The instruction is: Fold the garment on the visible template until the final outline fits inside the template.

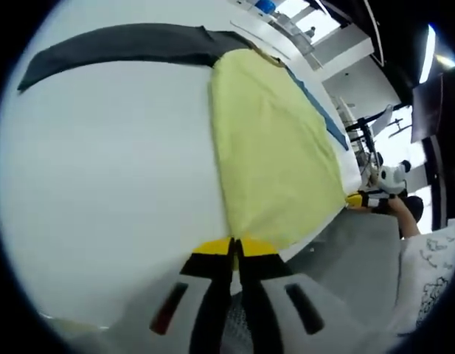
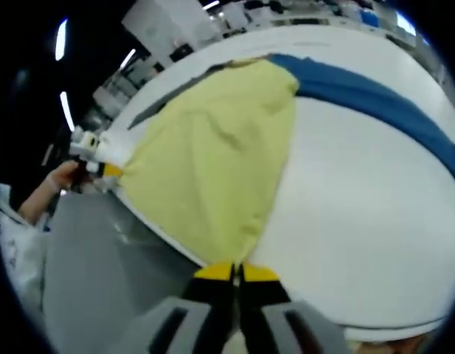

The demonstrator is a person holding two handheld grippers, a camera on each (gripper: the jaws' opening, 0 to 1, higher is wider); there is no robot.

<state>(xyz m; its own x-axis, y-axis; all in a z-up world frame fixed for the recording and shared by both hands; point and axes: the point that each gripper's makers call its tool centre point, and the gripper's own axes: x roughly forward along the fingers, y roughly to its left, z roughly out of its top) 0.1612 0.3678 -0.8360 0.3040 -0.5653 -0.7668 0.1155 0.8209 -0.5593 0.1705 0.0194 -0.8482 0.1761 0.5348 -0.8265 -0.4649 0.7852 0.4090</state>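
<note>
A pale yellow garment lies flat on the white table, reaching from the near edge toward the far side. My left gripper is shut on one near corner of it at the table's edge. My right gripper is shut on the other near corner of the yellow garment. A dark grey template band runs out from under the garment's far end, and a blue template band runs along the other side. The right gripper also shows at the far corner of the left gripper view, and the left gripper in the right gripper view.
Grey floor lies below the table's near edge. A person's hand and patterned sleeve show beside the table. Benches with equipment stand beyond the table's far side.
</note>
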